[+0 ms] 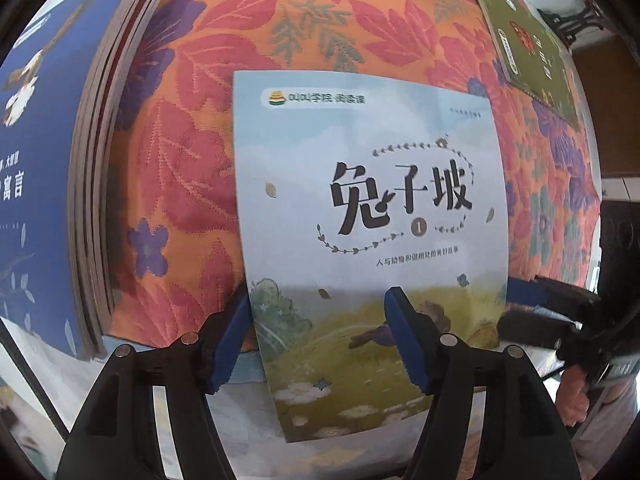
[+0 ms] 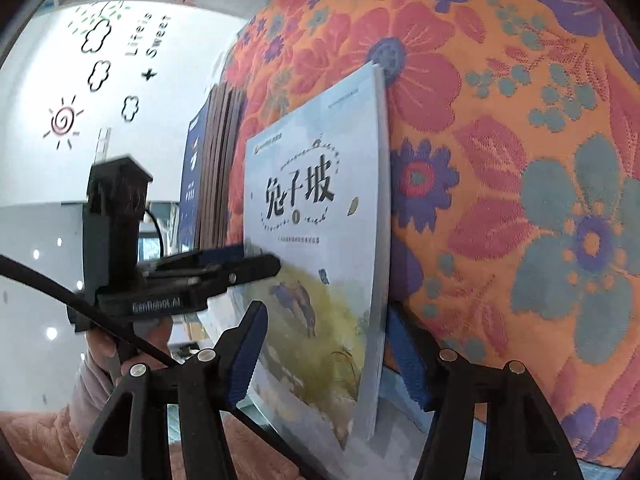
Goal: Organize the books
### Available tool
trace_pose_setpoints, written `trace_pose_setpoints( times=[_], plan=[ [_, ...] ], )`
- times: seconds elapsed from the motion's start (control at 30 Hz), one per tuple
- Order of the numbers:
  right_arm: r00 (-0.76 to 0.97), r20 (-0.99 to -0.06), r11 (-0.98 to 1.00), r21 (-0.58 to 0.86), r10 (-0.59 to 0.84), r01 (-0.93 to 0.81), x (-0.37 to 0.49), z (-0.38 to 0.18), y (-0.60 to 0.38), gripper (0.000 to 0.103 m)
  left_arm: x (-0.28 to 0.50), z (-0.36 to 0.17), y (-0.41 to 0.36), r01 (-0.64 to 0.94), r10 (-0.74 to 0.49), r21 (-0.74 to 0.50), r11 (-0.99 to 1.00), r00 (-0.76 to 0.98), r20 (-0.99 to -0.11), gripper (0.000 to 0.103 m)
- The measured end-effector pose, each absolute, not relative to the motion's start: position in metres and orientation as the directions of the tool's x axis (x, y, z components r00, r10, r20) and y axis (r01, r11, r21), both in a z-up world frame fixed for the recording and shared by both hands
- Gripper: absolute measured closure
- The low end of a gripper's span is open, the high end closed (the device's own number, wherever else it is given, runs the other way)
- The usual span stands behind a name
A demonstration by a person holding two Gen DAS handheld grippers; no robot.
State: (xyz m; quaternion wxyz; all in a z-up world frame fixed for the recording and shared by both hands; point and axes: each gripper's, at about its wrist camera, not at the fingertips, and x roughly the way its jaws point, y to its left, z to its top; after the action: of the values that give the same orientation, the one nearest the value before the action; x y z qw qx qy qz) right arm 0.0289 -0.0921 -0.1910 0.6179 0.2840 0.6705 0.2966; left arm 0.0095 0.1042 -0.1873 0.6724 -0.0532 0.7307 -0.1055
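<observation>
Where books lie, floral cloth [image 1: 320,20] covers all.

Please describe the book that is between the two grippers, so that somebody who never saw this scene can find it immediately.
Look at the orange floral cloth. The pale blue book lies in the middle of it, between a dark blue stack of books and a green book. Only this one has a pale sky cover with large black characters, a circled number one and a yellow meadow.

White wall [image 2: 120,152] with cloud decals — orange floral fabric [image 2: 500,160].
</observation>
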Motion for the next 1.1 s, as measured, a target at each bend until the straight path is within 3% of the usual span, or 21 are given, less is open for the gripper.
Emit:
trace_pose_setpoints(
  times=[0.03,0.1,0.17,0.27,0.3,0.43,0.57,0.87,1.1],
  plan=[
    [-0.063,-0.66,0.662,0.749,0.749,0.025,0.027,-0.192,-0.095,0.046,0.006,-0.187,0.1,0.084,-0.204,-0.211,0.974,-0.081,-0.976,0.037],
    [-0.036,-0.73,0.73,0.683,0.683,0.005,0.023,-0.189,-0.099,0.077,-0.001,-0.184,0.097,0.088,-0.179,-0.182,0.979,-0.045,-0.983,0.037],
    [-0.012,-0.764,0.764,0.645,0.645,-0.023,0.02,-0.184,-0.104,0.087,-0.009,-0.178,0.097,0.026,-0.188,-0.188,0.982,0.006,-0.982,0.042],
    [0.008,-0.764,0.764,0.644,0.645,-0.031,0.013,-0.18,-0.105,0.087,-0.018,-0.173,0.107,-0.061,-0.167,-0.17,0.984,0.049,-0.985,0.058],
    [0.005,-0.764,0.763,0.645,0.645,-0.042,0.011,-0.178,-0.102,0.087,-0.02,-0.169,0.109,-0.047,-0.158,-0.161,0.986,0.059,-0.986,0.059],
    [0.006,-0.754,0.753,0.655,0.656,-0.063,0.007,-0.176,-0.098,0.088,-0.031,-0.143,0.1,0.04,-0.192,-0.189,0.981,0.118,-0.974,0.059],
    [0.02,-0.739,0.737,0.67,0.674,-0.096,0.005,-0.165,-0.093,0.095,-0.033,-0.127,0.115,0.055,-0.262,-0.257,0.965,0.133,-0.956,0.059],
    [0.061,-0.765,0.756,0.615,0.641,-0.222,-0.006,-0.127,-0.06,0.094,0.019,-0.112,0.131,0.178,-0.229,-0.199,0.964,0.171,-0.958,0.059],
    [0.121,-0.739,0.744,0.63,0.662,-0.224,0.0,-0.103,-0.044,0.094,0.032,-0.092,0.158,0.197,-0.274,-0.234,0.952,0.209,-0.939,0.059]
  ],
)
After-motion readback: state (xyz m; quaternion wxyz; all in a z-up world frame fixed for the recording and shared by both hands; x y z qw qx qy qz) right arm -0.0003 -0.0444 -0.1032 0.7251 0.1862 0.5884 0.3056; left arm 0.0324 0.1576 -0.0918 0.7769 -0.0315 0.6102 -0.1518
